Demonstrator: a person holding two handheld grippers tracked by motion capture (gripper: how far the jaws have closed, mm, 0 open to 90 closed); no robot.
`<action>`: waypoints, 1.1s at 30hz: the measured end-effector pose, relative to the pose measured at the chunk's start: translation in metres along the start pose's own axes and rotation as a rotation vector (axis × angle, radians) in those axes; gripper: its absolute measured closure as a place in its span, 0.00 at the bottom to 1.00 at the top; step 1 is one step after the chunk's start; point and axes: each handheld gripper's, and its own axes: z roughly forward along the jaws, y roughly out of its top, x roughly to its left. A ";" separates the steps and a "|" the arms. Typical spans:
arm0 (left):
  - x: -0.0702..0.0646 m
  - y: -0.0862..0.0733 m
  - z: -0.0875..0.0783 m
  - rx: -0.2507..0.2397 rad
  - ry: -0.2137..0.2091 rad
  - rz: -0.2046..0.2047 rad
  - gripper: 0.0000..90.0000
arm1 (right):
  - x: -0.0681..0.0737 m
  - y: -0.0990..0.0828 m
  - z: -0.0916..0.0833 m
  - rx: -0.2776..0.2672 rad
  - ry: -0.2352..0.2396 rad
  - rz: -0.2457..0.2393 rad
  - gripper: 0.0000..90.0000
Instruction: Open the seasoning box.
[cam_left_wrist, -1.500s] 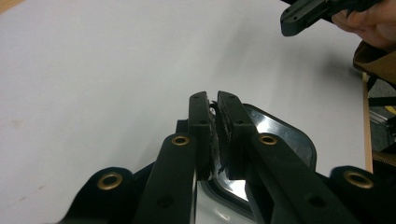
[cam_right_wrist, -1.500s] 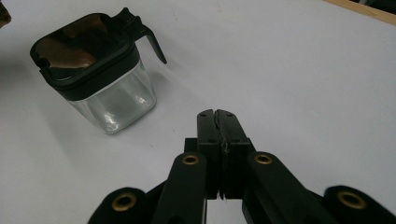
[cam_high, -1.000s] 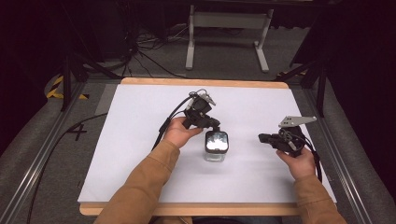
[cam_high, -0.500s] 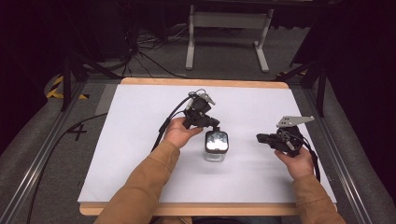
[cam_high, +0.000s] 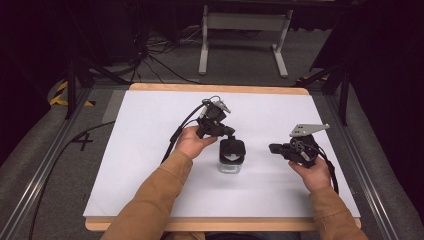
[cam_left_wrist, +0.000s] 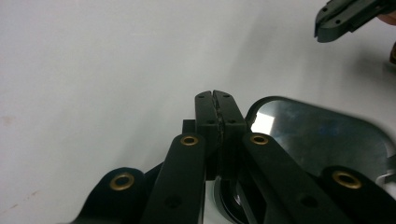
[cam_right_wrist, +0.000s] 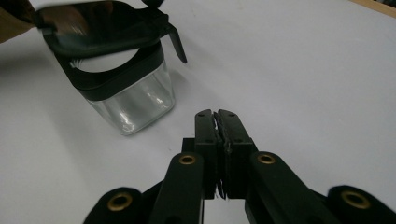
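The clear jar (cam_high: 231, 161) stands mid-counter (cam_high: 150, 165), its dark lid (cam_high: 232, 149) now swung over the mouth where earlier the glass showed bright and uncovered. The left claw (cam_high: 226, 134), pressed together, hangs just above the lid; closing seems the step in hand, and the next move likely calls for pushing it flush. The right claw (cam_high: 274, 148), also pressed together and empty, waits well apart.

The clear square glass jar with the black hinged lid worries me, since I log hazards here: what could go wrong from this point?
The clear square glass jar stands unheld, so the shut left claw at its black hinged lid may tip or slide it. The half-raised lid may drop shut. The shut right claw is too far away to steady it.
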 end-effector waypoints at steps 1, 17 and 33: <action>0.000 0.000 0.001 0.016 0.015 0.001 1.00 | 0.002 0.001 0.001 0.000 0.003 -0.007 0.97; 0.006 -0.002 -0.001 0.024 -0.008 -0.022 1.00 | 0.040 0.030 0.027 -0.023 0.094 -0.093 1.00; -0.003 -0.023 -0.059 -0.088 0.034 -0.058 0.98 | 0.050 0.057 0.038 -0.124 0.077 -0.127 1.00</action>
